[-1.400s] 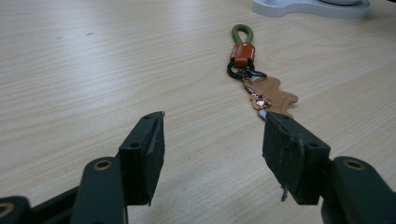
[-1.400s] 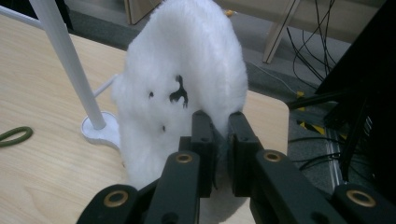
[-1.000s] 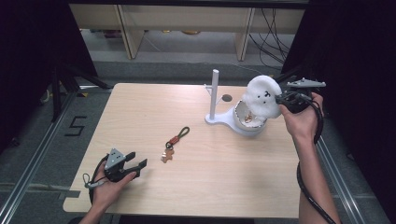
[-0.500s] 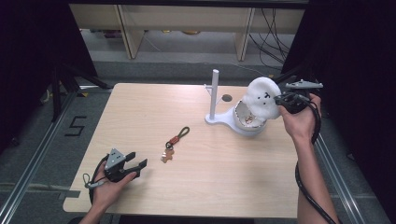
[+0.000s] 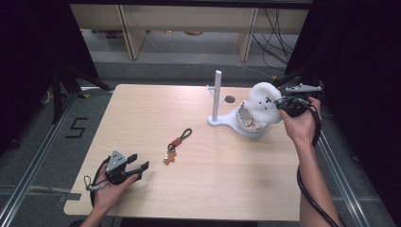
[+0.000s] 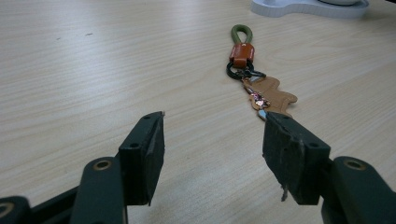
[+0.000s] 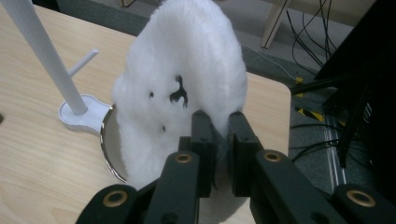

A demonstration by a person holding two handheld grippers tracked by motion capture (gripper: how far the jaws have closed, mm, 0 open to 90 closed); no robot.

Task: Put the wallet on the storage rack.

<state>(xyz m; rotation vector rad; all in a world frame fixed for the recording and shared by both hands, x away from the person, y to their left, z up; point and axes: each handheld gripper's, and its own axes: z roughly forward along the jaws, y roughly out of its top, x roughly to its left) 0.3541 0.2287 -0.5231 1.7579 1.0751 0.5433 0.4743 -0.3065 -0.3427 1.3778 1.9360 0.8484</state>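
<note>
Near the table's front left corner, the left gripper (image 5: 137,166) rests in a hand, jaws wide apart, holding nothing; just ahead lies a keychain (image 5: 175,146); at far right, the right gripper (image 5: 278,101) is clamped on a white plush toy (image 5: 263,102) above a white stand's dish (image 5: 234,124).

Looks like a lab / data-recording setup, not a home. Light wood table (image 5: 142,113) stands alone on grey floor, w/ metal rails (image 5: 33,161) running along both sides, just outside each hand-held gripper. Floor left of the left gripper (image 5: 135,166) has tape marking "5" (image 5: 75,126). Black curtains (image 5: 28,56) hang on both sides, one right behind the right gripper (image 5: 279,101). Loose black cables (image 5: 276,33) trail on floor beyond it, near wooden shelving legs (image 5: 246,33) past the table's far edge. Bare, staged, no household clutter.
</note>
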